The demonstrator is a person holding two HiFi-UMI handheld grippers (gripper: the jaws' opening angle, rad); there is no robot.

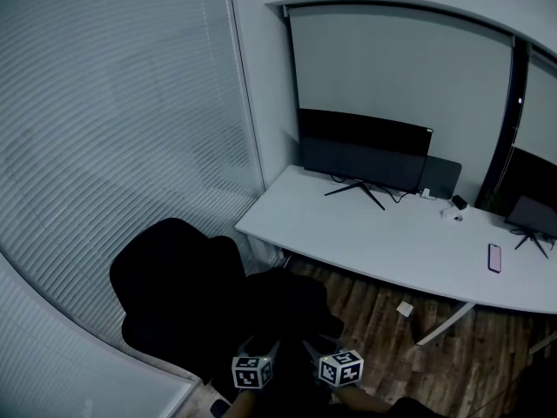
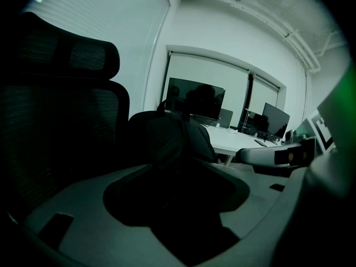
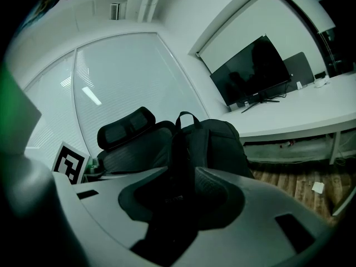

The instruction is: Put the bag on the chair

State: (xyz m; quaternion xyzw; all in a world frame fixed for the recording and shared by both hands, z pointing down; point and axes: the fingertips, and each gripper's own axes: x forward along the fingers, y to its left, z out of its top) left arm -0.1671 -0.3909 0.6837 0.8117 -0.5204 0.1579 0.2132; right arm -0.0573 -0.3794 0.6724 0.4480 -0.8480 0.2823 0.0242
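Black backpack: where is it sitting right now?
In the head view, lower left of centre, the black backpack rests upright on the black mesh office chair, against its backrest, just left of the white desk.

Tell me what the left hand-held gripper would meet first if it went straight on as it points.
The bag, dead ahead of the left hand-held gripper, on the chair; its jaws stand open. How near is hard to judge.

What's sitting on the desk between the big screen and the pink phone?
The head view shows a small white gadget and a cable; otherwise that stretch of desk is bare.
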